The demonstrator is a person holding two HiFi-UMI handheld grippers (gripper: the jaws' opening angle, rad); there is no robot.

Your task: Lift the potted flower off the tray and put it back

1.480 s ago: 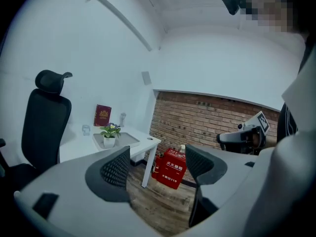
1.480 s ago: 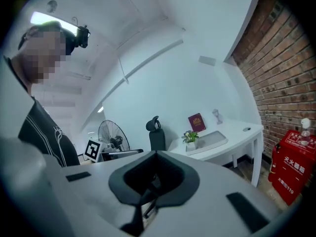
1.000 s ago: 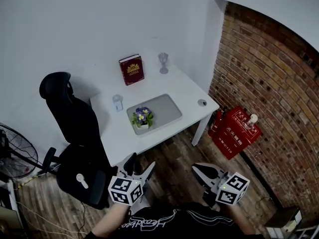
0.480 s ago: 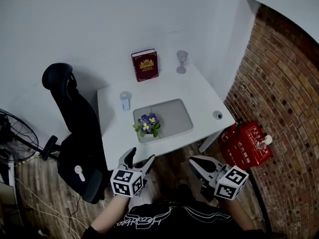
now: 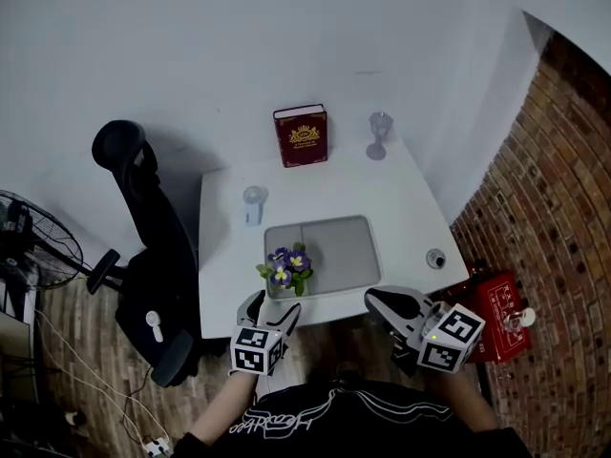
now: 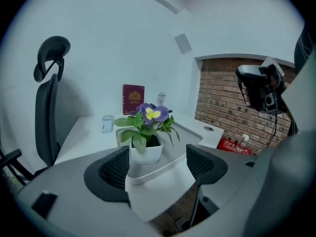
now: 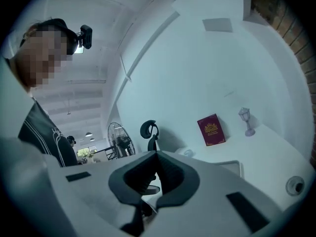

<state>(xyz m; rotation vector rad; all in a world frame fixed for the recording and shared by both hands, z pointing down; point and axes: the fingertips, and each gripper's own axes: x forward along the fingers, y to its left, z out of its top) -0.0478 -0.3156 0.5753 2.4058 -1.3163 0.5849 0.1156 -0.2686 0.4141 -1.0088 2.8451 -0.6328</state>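
Observation:
The potted flower [image 5: 284,271], purple blooms in a small white pot, stands on the left end of the grey tray [image 5: 339,254] on the white table [image 5: 410,208]. My left gripper [image 5: 272,308] hovers open just short of the table's front edge, below the pot. In the left gripper view the pot [image 6: 146,150] stands beyond the open jaws of the left gripper [image 6: 158,166], not between them, on the tray [image 6: 183,142]. My right gripper [image 5: 380,300] is shut and empty, at the front edge to the right. In its own view the right gripper [image 7: 157,154] has its jaws together.
A red book [image 5: 301,136] and a glass goblet [image 5: 379,135] stand at the table's back. A small glass cup [image 5: 253,204] sits left of the tray, a round fitting [image 5: 435,258] at the right. A black office chair [image 5: 143,246] stands left, a fan [image 5: 29,246] beyond, a red box [image 5: 501,303] by the brick wall.
The table has drawn closer and lower in the head view. Both grippers now reach its front edge. The left stays open, the right shut. The flower has not moved on the tray.

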